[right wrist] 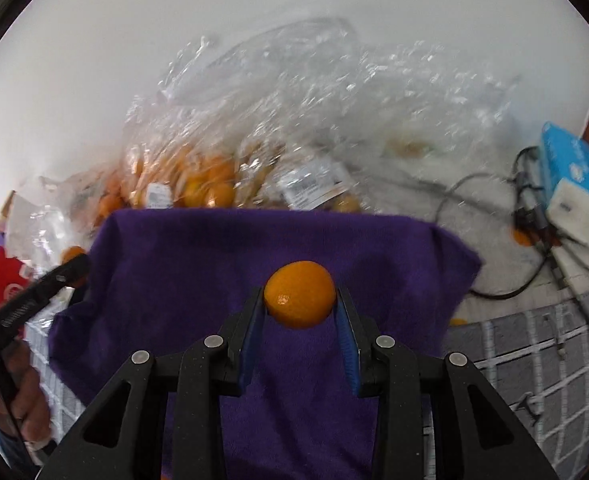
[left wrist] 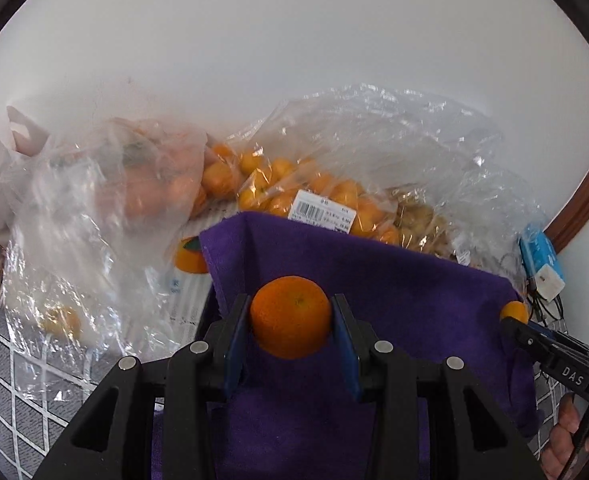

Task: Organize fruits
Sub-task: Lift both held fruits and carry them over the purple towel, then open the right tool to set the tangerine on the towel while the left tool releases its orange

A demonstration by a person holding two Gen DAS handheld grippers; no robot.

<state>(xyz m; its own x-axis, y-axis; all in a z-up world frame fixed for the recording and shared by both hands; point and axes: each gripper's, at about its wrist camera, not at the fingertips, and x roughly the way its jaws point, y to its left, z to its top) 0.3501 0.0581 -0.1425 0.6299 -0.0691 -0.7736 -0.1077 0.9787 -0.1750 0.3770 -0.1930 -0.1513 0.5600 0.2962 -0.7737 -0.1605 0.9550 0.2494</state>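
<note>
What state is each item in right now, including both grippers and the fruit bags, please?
left gripper: shut on a mandarin.
right gripper: shut on a second mandarin.
purple cloth: spread out beneath both grippers.
labelled kumquat bag: lying on its side, full.
tissue pack: lying by the cables.

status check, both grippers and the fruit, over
Left gripper shut on an orange. Right gripper shut on a second orange. Both over the purple cloth. Fruit bags behind it, nothing blocking.
</note>
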